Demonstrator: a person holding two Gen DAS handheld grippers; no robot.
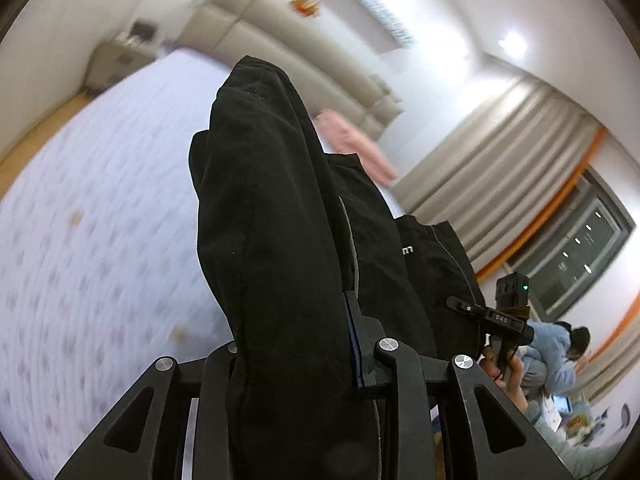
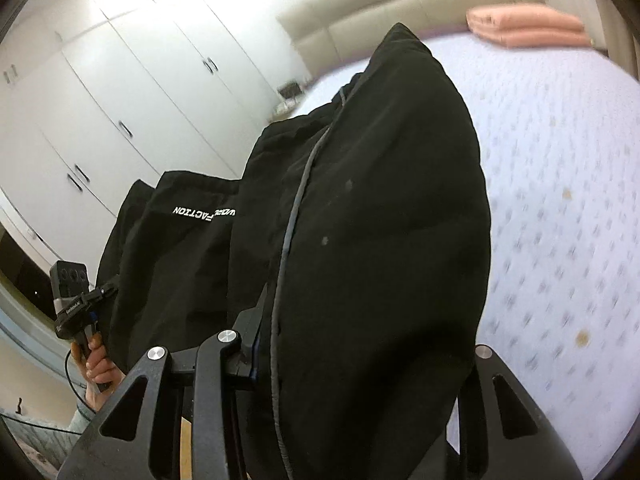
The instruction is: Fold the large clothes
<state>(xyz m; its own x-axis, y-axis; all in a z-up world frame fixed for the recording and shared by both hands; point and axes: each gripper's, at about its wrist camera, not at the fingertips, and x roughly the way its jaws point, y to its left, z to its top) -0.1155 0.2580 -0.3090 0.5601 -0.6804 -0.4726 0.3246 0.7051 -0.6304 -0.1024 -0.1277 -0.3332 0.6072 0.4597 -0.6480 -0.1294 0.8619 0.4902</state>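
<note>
While both tools are clamping the black garment (image 1: 280,220) — left tool (image 1: 296,360), right tool (image 2: 360,340) — it's hanging above the bed (image 1: 100,200). Judgement: they're best keeping tension even and laying it down flat, clear of the pink clothes (image 2: 524,24).

Two close wrist views, black garment (image 1: 280,240) and bed (image 2: 560,200) shared.

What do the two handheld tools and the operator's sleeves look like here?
Both are matte black linkage frames with silver pivot bolts. The left tool has a blue-edged finger pad. The right tool matches it. Each handle carries a black camera block, a cable and a white-lettered label. The sleeves are pale grey-green.
</note>
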